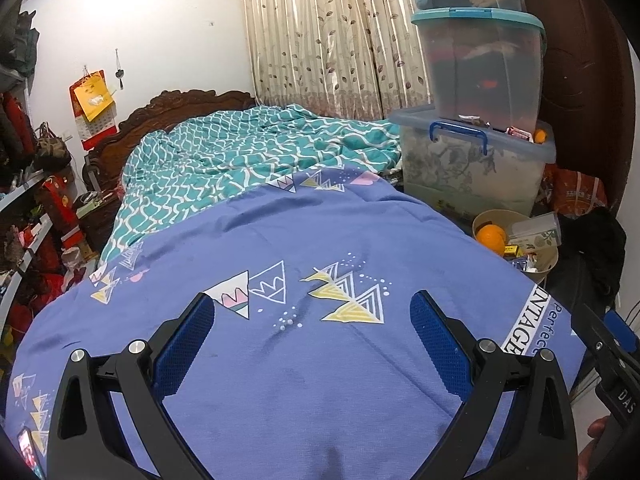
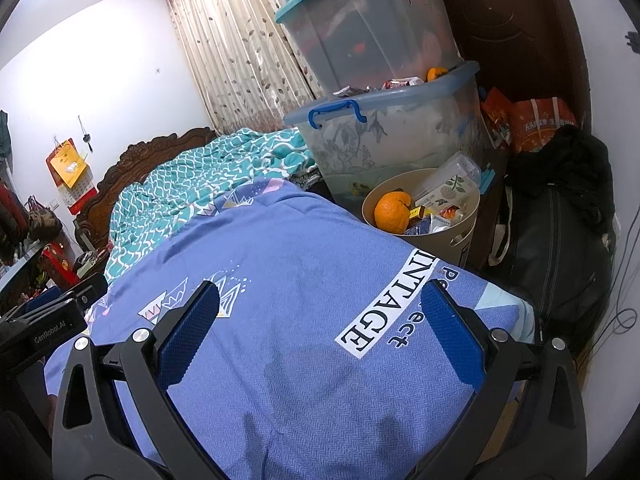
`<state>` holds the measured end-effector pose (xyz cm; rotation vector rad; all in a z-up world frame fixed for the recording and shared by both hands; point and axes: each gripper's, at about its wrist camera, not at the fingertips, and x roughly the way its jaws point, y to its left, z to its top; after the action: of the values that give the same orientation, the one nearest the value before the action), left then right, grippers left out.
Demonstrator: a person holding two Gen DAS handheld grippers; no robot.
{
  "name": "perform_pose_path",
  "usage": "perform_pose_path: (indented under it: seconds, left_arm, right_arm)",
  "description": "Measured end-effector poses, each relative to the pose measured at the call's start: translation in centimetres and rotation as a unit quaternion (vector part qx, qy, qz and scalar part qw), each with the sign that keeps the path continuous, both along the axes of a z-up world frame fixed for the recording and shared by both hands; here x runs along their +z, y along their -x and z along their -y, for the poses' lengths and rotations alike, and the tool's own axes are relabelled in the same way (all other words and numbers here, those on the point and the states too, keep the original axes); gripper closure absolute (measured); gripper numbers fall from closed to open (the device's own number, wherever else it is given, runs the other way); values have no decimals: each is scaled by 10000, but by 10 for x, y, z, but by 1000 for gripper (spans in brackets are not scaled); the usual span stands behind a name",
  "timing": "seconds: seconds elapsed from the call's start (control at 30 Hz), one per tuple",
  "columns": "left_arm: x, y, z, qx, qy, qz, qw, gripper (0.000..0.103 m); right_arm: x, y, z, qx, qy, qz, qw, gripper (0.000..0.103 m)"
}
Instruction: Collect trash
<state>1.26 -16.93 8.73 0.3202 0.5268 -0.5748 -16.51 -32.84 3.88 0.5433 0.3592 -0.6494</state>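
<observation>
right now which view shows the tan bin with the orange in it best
The right wrist view: the tan bin sits near centre, its open top, the orange and the packets all plain. In the left wrist view the same bin sits far right, smaller, with the blue bedcover hiding part of it.

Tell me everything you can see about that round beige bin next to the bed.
The beige bin is a round, open-topped tub, apparently plastic, with a slot handle cut near its rim. It stands upright on a dark surface beside the blue bedspread, in front of the lower clear storage box. It is nearly full: an orange sits at the left, a clear plastic box with a leaf-print label leans across the top, and small packets and wrappers fill the rest. Neither gripper touches it.
</observation>
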Motion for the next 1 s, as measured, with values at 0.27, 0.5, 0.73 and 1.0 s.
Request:
perform_pose_path:
  seconds: [0.27, 0.5, 0.73, 1.0]
  left_arm:
    - [2, 1, 0, 20, -18, 68, 10000, 8]
    - [3, 0, -1, 43, 26, 48, 10000, 8]
    - [4, 1, -1, 12, 32, 63, 10000, 8]
    - [4, 2, 0, 17, 17, 77, 10000, 8]
  right_arm:
    - [0, 0, 0, -6, -6, 2, 10000, 3]
    - [0, 0, 0, 3, -3, -5, 10000, 3]
    - [0, -1, 0, 10, 0, -5, 10000, 3]
    - [0, -2, -1, 21, -5, -8, 10000, 3]
